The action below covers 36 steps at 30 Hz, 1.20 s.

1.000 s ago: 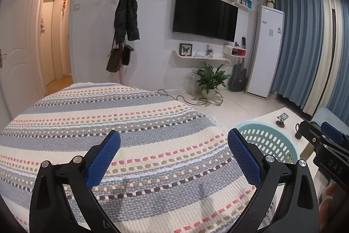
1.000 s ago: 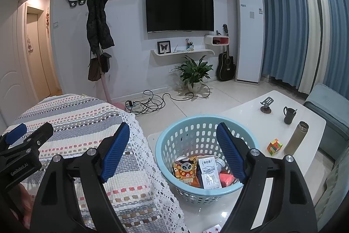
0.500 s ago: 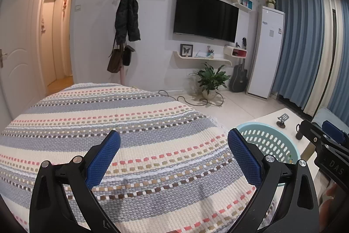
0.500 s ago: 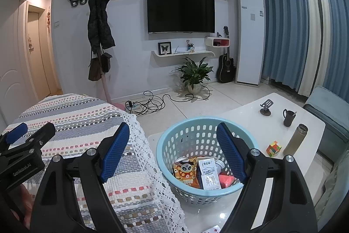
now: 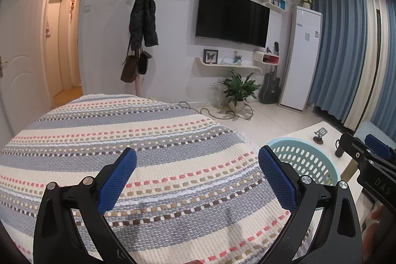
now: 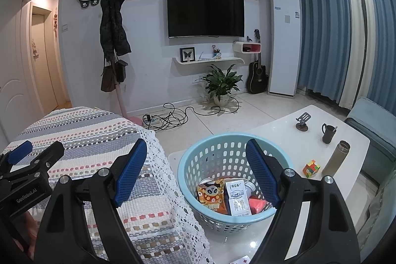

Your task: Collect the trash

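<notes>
A light blue perforated basket stands on the white table. It holds an orange snack bag, a white milk carton and a red item. My right gripper is open and empty, held above the basket. My left gripper is open and empty above the striped woven cloth. The basket's rim shows at the right of the left wrist view. The left gripper appears at the left edge of the right wrist view.
On the table stand a phone stand, a dark mug, a metal flask and a colour cube. A blue seat lies right. Cables, a potted plant and a coat rack are beyond.
Both views have shifted very slightly; the grippers stay open and empty. Nothing was picked up or dropped.
</notes>
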Tool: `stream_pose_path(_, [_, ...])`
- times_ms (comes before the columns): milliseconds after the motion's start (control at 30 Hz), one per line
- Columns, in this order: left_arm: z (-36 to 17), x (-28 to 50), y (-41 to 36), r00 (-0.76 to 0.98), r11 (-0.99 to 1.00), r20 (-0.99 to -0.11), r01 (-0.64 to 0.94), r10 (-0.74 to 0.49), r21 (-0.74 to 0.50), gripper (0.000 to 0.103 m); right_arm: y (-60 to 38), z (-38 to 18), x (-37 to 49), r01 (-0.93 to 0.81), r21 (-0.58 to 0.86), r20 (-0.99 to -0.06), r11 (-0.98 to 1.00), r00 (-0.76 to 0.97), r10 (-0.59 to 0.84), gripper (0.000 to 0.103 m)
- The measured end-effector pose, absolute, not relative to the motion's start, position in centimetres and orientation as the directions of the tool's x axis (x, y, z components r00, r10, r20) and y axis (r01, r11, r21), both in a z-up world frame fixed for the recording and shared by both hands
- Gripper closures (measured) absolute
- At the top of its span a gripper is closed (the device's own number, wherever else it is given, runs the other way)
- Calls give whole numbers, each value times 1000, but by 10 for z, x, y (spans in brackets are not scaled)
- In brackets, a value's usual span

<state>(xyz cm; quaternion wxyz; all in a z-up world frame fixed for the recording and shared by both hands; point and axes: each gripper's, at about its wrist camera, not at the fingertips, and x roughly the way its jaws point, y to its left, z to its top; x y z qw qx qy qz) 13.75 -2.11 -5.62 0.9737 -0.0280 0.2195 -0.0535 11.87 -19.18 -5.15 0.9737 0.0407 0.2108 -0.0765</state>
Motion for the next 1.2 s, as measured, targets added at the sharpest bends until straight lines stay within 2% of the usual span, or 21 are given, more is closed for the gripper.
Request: stream_pose_path(1200, [-56,137,-21,900,993,-421,93,-117,-76,7,-191,-53,124,163,49,-425,985,896,-127,25])
